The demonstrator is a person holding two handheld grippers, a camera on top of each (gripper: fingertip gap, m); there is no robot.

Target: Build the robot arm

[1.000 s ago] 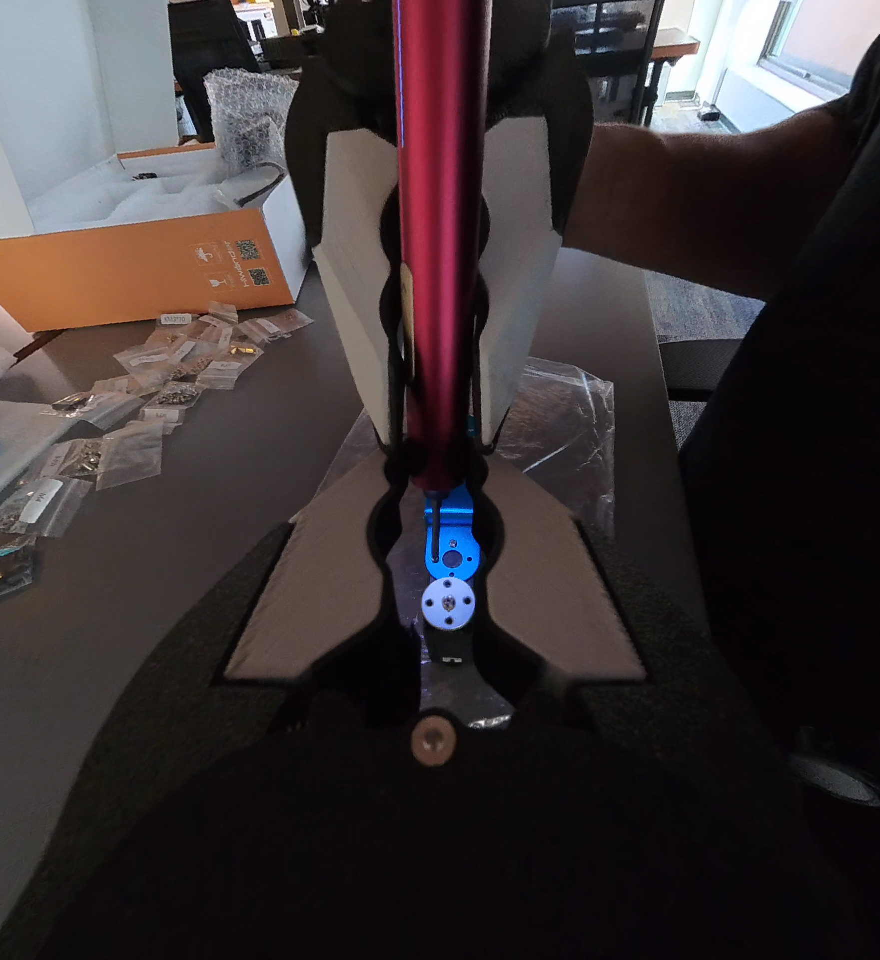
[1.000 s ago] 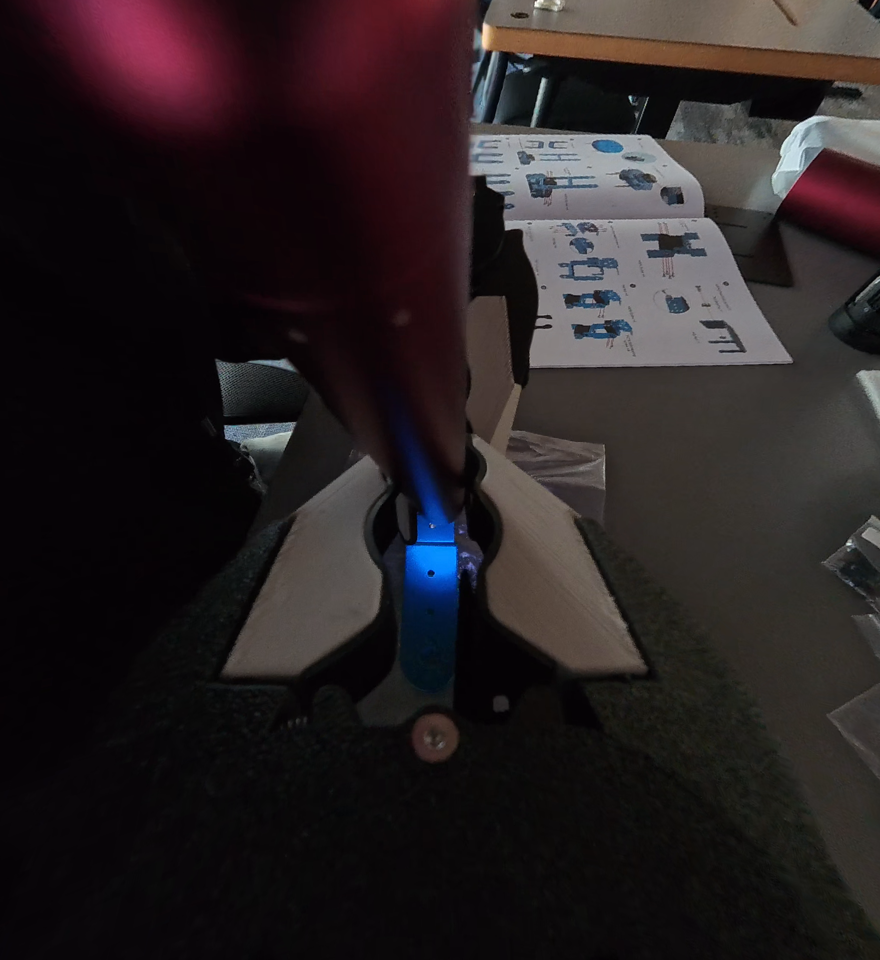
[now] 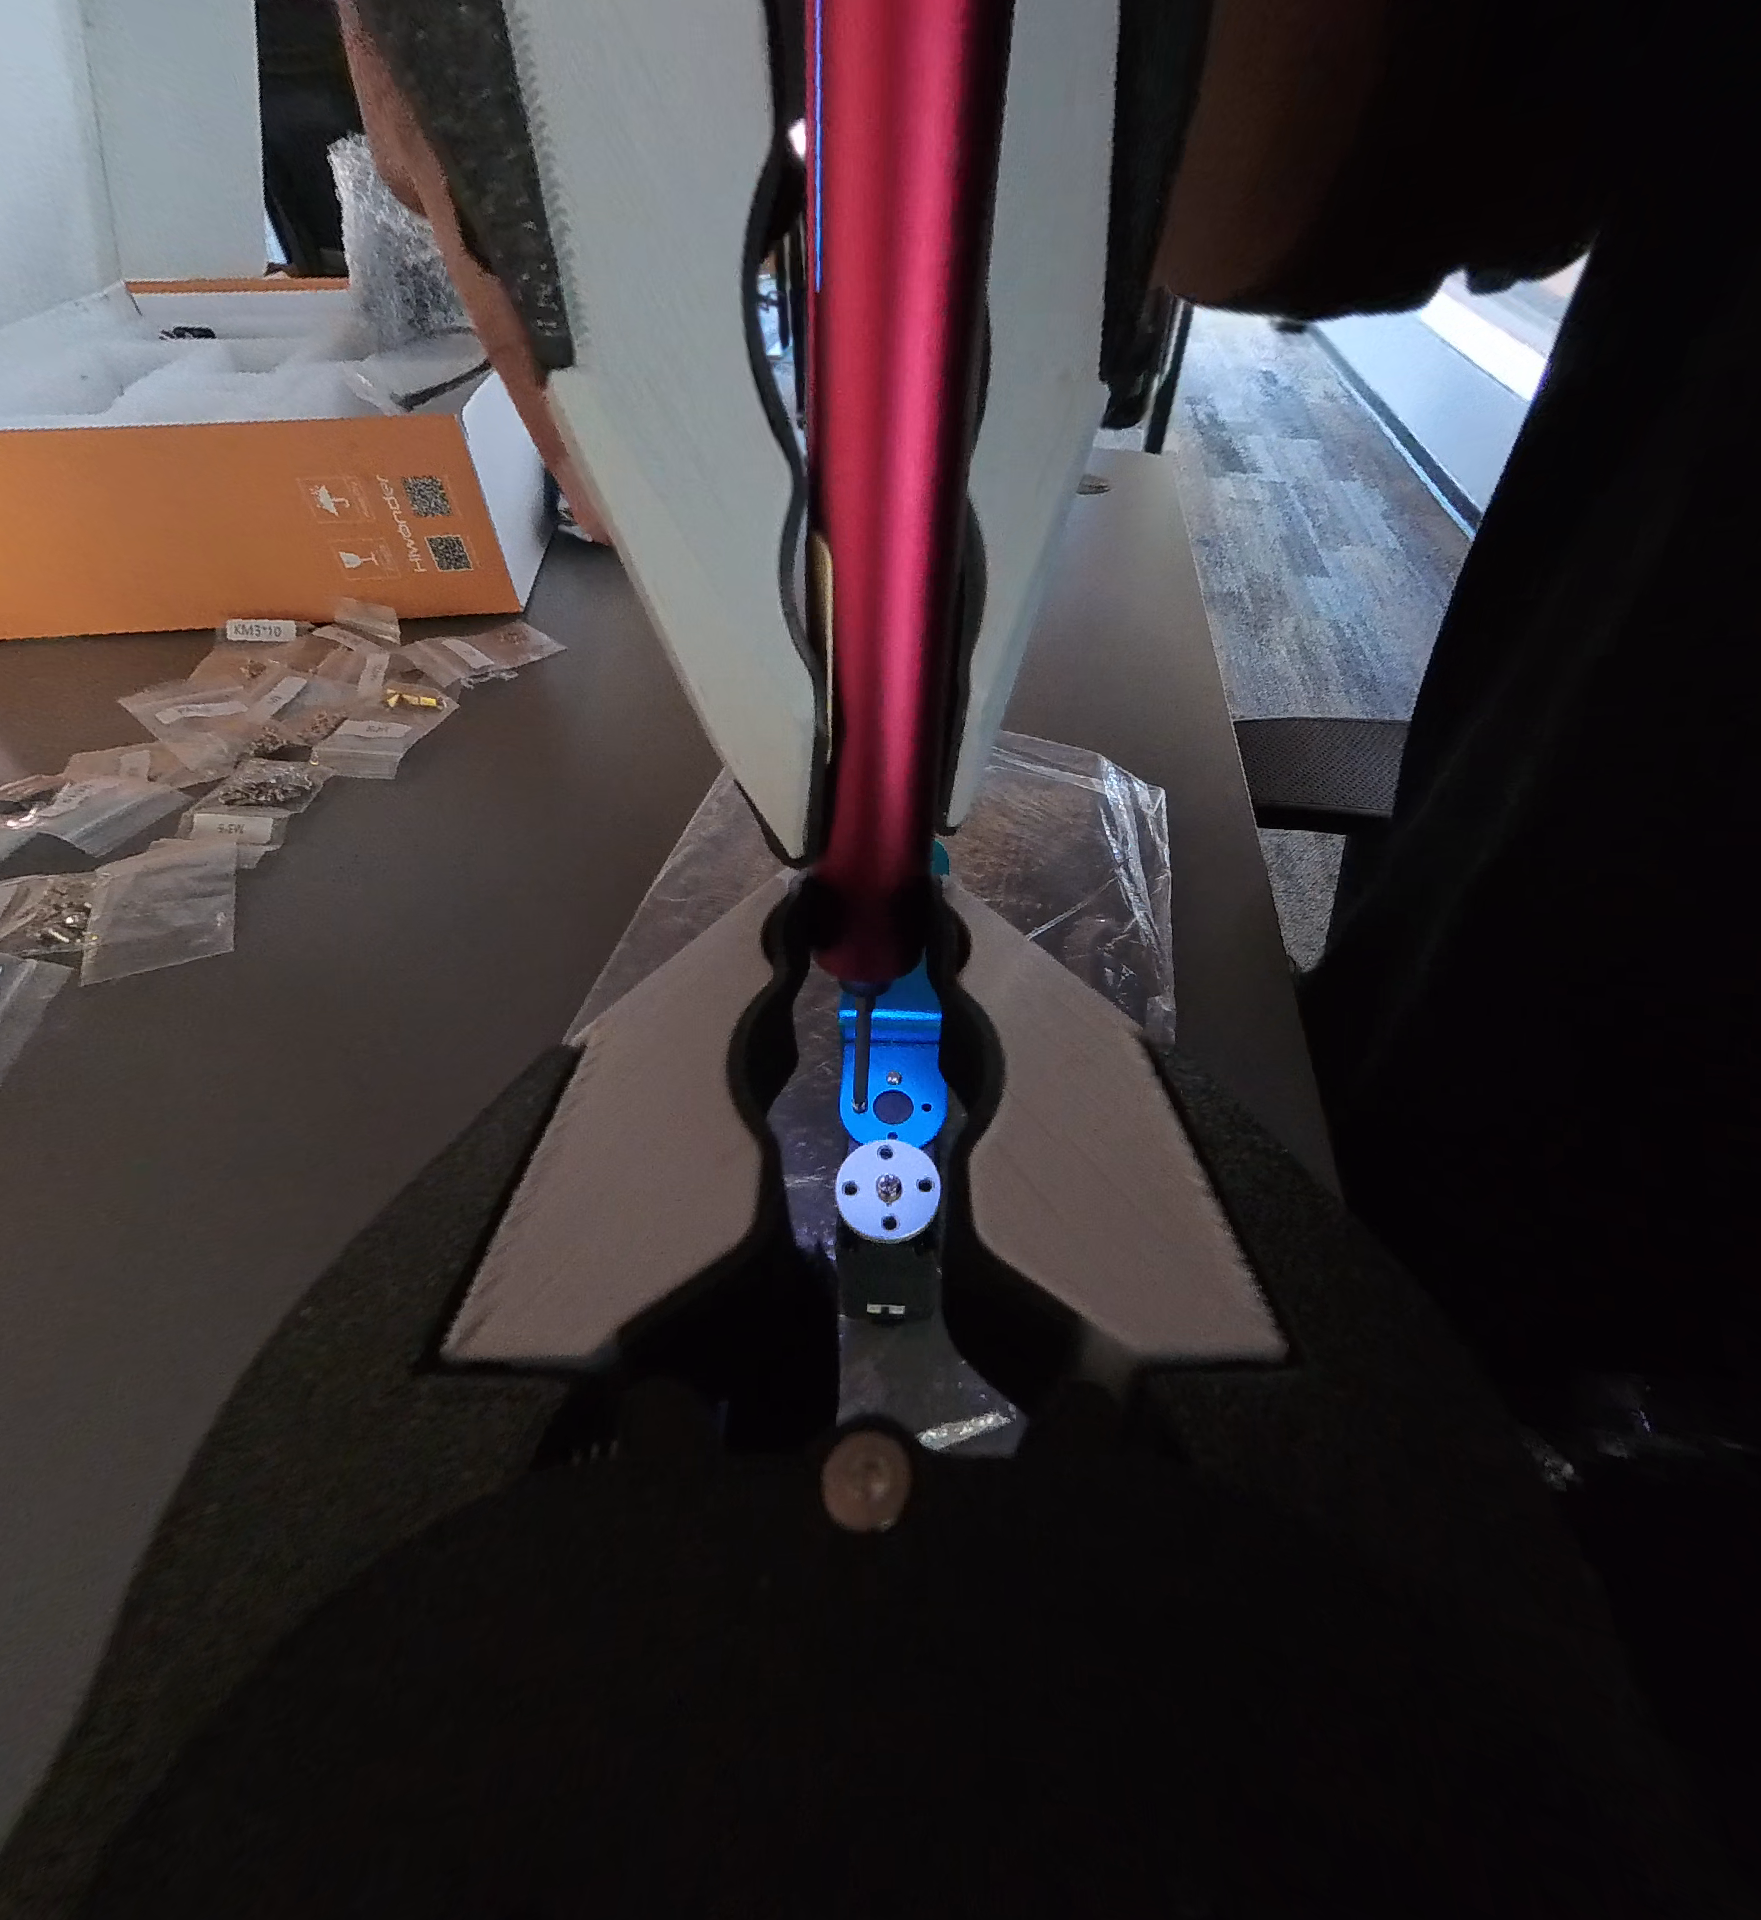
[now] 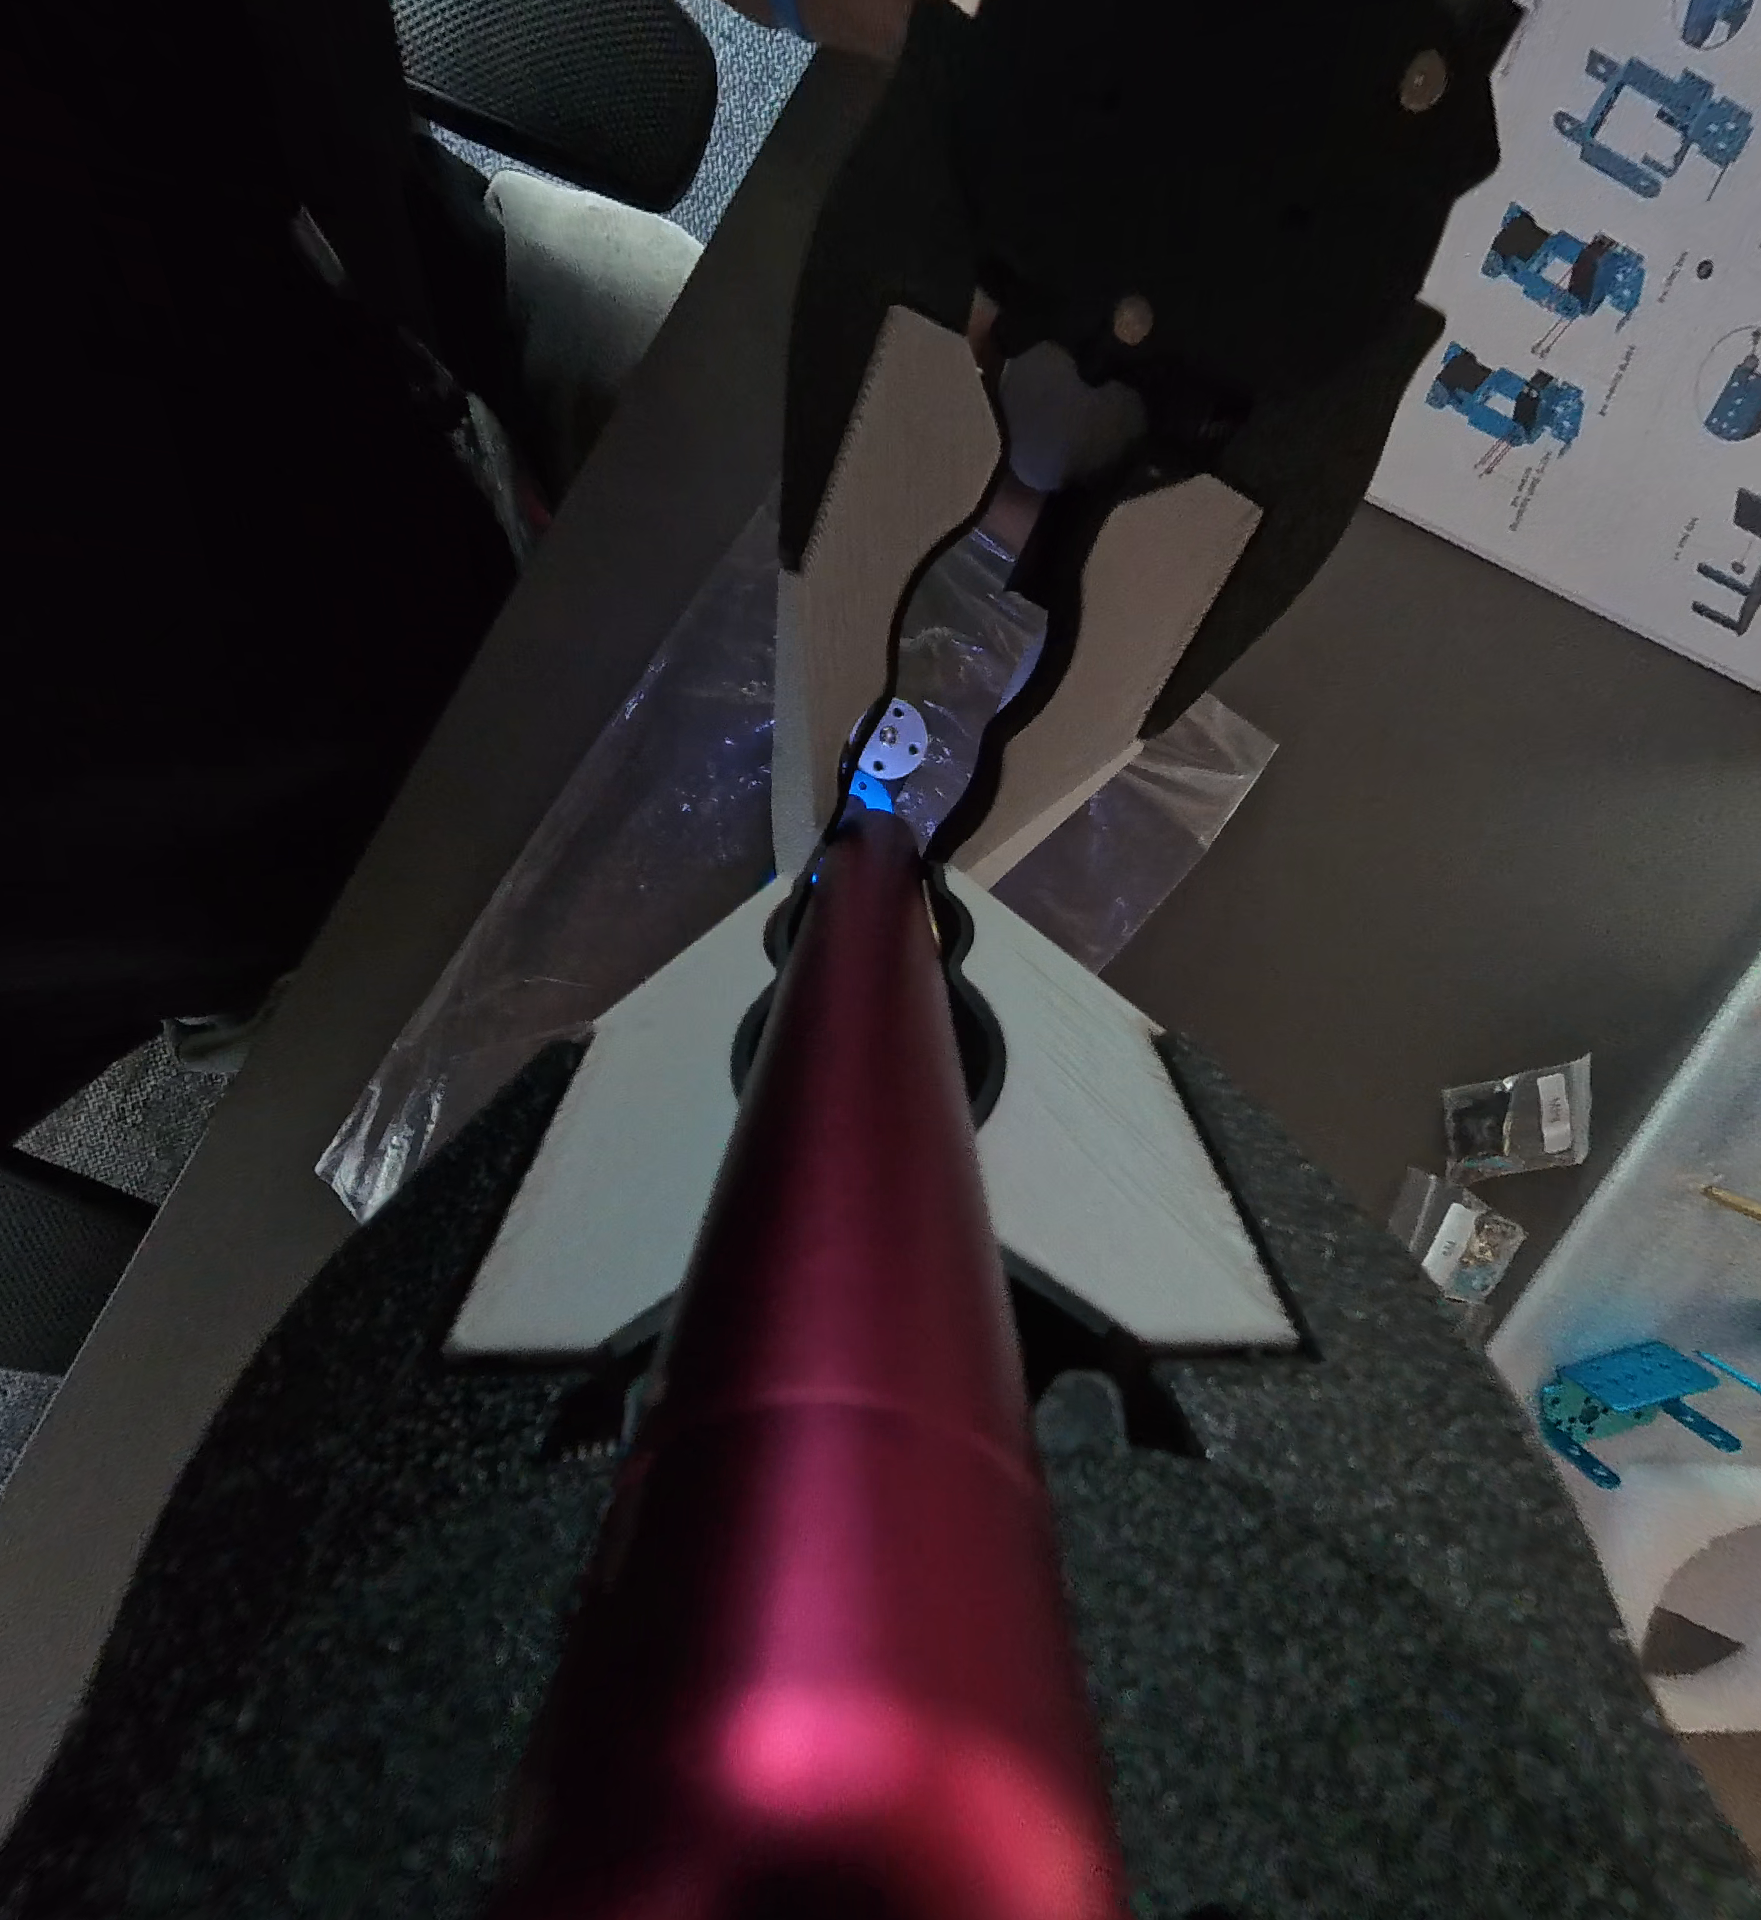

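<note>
Left gripper (image 3: 871, 1049) clamped on a small black servo with a white round horn (image 3: 886, 1190) and blue anodised metal bracket (image 3: 891, 1091), over a clear plastic bag (image 3: 1063, 831) on the dark grey table (image 3: 388, 1039). Right gripper (image 4: 871, 883) closed around a red metal screwdriver (image 4: 855, 1351), thin bit apparently touching the bracket's left hole, though dim there. Far left: small screw bags (image 3: 180, 810) near an orange cardboard box (image 3: 190, 520). Right: open instruction booklet (image 4: 1634, 312).
</note>
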